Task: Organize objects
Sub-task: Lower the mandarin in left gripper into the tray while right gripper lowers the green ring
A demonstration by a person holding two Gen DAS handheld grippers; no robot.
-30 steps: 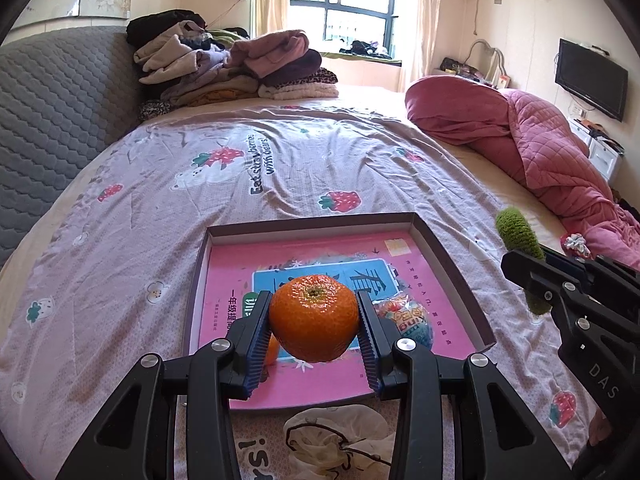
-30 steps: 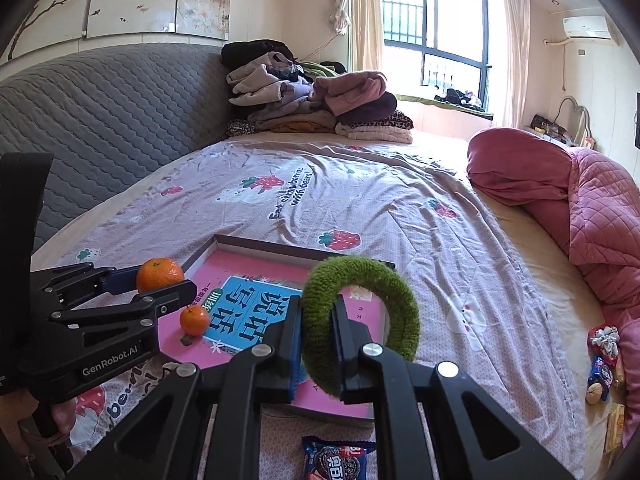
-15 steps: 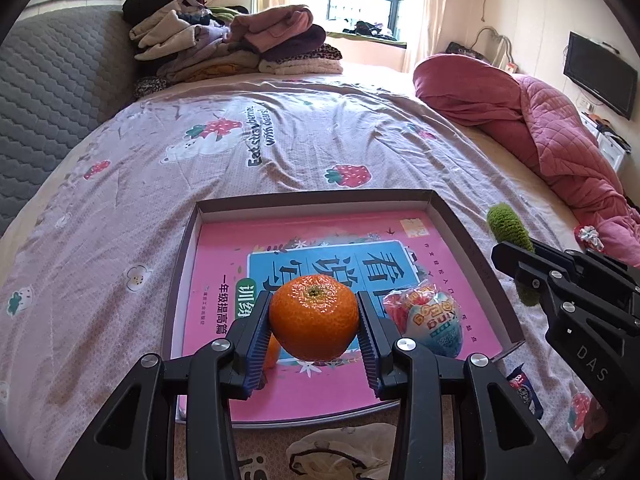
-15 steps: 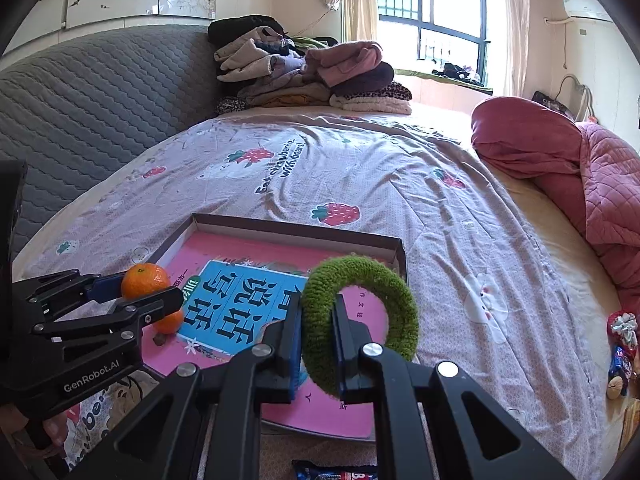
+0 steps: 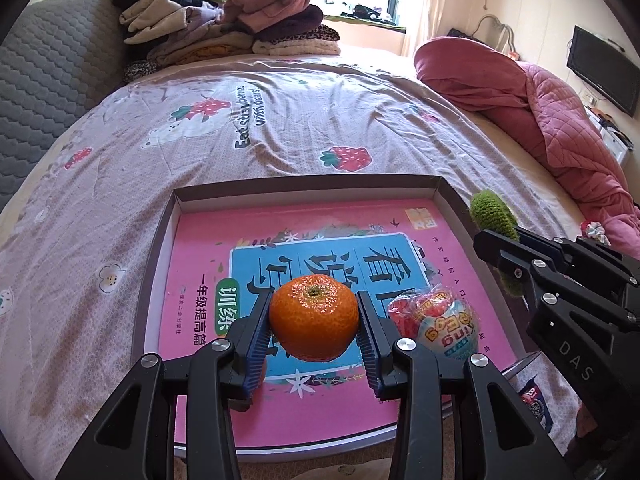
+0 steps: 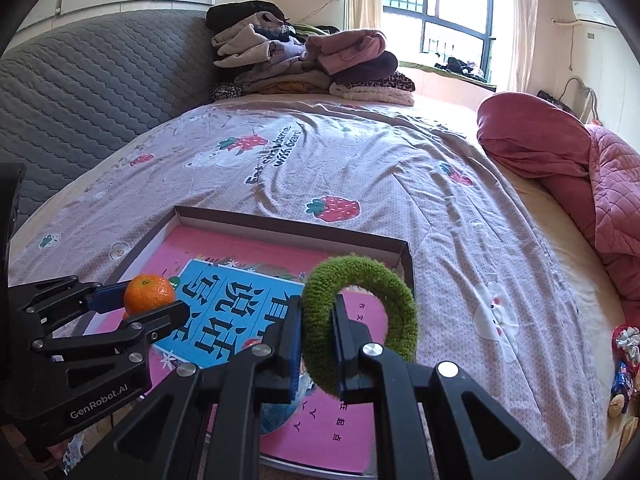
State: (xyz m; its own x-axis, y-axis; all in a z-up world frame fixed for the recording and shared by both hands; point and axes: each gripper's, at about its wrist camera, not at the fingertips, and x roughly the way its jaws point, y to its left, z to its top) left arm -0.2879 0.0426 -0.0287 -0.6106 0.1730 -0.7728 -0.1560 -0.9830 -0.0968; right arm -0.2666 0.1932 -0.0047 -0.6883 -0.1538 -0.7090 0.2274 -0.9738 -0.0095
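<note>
Two grippers, both loaded; left gripper (image 5: 314,326) has its blue-ribbed pads pressed on either side of an orange (image 5: 313,317), stem end up, jaws about fruit-width apart; fruit held over the tray (image 5: 308,186), above the blue panel of the pink book (image 5: 328,240) lying flat inside it; can't tell whether the fruit is clear of the book or resting on it. Just right of the left fingers, a plastic-wrapped toy egg (image 5: 438,326) lies on the book, red top, blue-and-yellow lower half; a sliver of a 2nd orange (image 6: 126,314) peeks out below the held one, mostly hidden by the left gripper. Below-right of the left gripper, outside the tray's near corner, a blue snack packet (image 5: 534,400) on the bedsheet (image 5: 280,120).

Right gripper (image 6: 316,344) nearly closed, pinching a green fuzzy ring (image 6: 360,316) by its left side; ring upright, its open loop sticking out to the right of the fingers, hanging over the tray's right part, near the far-right corner. In the right wrist view the left gripper sits low-left w/ the orange in its tips.

Beyond both grippers: strawberry-print sheet, a clothes pile (image 6: 304,60) at the far end by the grey headboard (image 6: 100,92); far right, a pink quilt (image 6: 580,168); small wrapped items (image 6: 624,364) at the right bed edge, too blurred to ID.
</note>
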